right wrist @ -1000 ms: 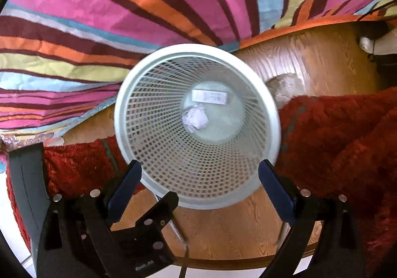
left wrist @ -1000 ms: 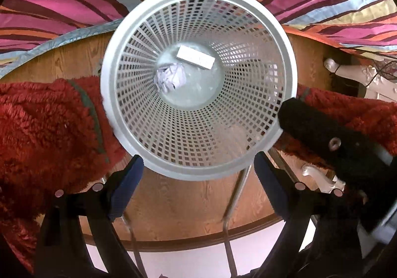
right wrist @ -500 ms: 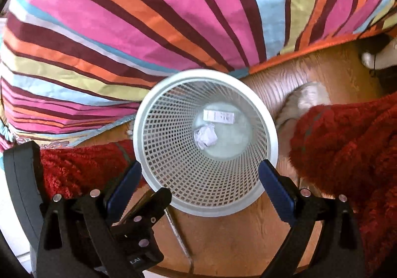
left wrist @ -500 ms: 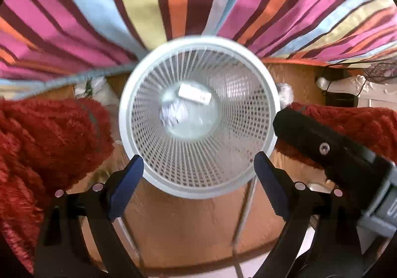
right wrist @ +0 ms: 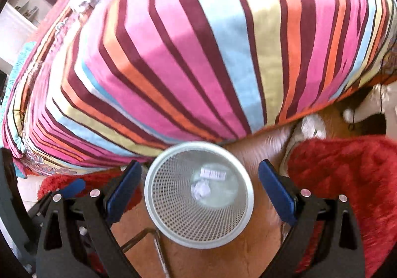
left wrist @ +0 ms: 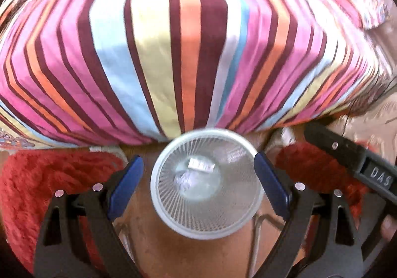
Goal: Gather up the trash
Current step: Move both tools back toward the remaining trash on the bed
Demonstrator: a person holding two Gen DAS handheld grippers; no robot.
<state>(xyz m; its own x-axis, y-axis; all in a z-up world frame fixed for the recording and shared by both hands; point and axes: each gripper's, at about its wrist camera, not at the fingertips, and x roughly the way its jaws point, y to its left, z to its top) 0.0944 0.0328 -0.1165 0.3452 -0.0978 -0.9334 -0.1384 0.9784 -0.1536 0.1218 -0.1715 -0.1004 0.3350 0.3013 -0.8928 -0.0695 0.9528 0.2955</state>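
While held high over the floor, left claw (left wrist: 199, 185) gapes wide, blue pads (left wrist: 126, 186) spread to either side with nothing between them but air. Right claw (right wrist: 199, 190) likewise wide open and empty, blue pads (right wrist: 278, 193) well apart. Both pointed steeply down at the same white mesh wastebasket (left wrist: 173, 223), seen through each gap yet far below and untouched.

Inside the wastebasket, on its round bottom: a crumpled paper ball (left wrist: 184, 181) and, just beside it, a flat white label-like strip (left wrist: 201, 165). Same pair visible from the right wrist view, crumpled paper ball (right wrist: 202, 190) nearer the middle, strip (right wrist: 213, 174) toward the far side. Wastebasket (right wrist: 173, 228) upright on a brown wooden floor (left wrist: 198, 260).

Farther out, shaggy red rug (left wrist: 44, 183) on both sides of the wastebasket, with a bunched edge close to it on the right (right wrist: 342, 173). Beyond the wastebasket, a bed with a striped cover (left wrist: 188, 42) in pink, maroon, orange, pale blue and yellow, filling the upper part of both views (right wrist: 198, 54). At the right edge of the left wrist view, black body of the other tool (left wrist: 352, 158) with pale lettering, a fingertip of the person (left wrist: 387, 225) just below. Much of both views blurred.
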